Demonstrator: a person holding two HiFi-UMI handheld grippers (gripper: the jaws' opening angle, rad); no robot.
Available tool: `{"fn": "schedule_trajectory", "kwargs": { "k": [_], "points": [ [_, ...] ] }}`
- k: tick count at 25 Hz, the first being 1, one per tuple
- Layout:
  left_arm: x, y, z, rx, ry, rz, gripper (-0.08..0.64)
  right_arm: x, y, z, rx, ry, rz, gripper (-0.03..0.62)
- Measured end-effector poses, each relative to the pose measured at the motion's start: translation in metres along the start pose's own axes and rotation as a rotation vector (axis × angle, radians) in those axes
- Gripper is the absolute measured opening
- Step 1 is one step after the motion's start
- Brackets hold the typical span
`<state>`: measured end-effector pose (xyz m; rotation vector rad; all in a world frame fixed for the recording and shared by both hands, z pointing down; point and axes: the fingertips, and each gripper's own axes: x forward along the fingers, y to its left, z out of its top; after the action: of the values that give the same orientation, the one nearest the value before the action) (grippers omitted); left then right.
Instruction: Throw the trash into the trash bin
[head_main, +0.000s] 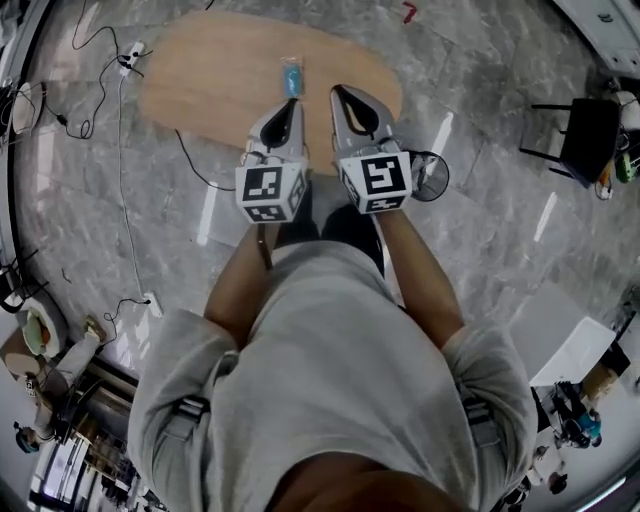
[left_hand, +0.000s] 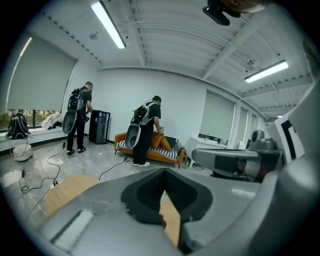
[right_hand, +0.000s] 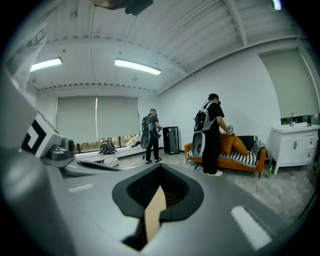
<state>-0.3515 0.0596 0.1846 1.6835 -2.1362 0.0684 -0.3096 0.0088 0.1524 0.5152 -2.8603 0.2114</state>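
A small blue packet of trash (head_main: 292, 77) lies on the oval wooden table (head_main: 200, 80), near its middle. My left gripper (head_main: 291, 106) hovers just short of the packet, over the table's near edge, jaws shut and empty. My right gripper (head_main: 342, 96) is beside it to the right, also shut with nothing in it. A black wire trash bin (head_main: 431, 176) stands on the floor right of the right gripper. In the left gripper view the closed left gripper (left_hand: 163, 171) points over the table (left_hand: 65, 192). The right gripper view shows the closed right gripper (right_hand: 160, 168) and a strip of table wood (right_hand: 155, 212).
Cables (head_main: 122, 190) run over the grey marble floor left of the table. A black chair (head_main: 588, 138) stands at the far right. Across the room two people with backpacks (left_hand: 145, 131) (left_hand: 78, 117) stand near an orange sofa (left_hand: 162, 149) and a white cabinet (right_hand: 294, 144).
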Motion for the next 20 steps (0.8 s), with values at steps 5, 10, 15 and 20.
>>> {"fn": "schedule_trajectory", "kwargs": {
  "k": [5,10,15,20],
  "points": [
    [-0.001,0.068,-0.011,-0.046,0.033,0.042,0.018,0.051,0.034,-0.021,0.013,0.07,0.029,0.008],
    [0.015,0.107,-0.039,-0.07,0.059,0.051,0.018,0.085,0.05,-0.055,-0.01,0.143,0.065,0.008],
    [0.031,0.127,-0.077,-0.095,0.115,0.042,0.018,0.104,0.051,-0.096,0.013,0.218,0.067,0.008],
    [0.049,0.145,-0.125,-0.123,0.174,0.022,0.018,0.124,0.044,-0.15,0.043,0.285,0.039,0.008]
  ]
}}
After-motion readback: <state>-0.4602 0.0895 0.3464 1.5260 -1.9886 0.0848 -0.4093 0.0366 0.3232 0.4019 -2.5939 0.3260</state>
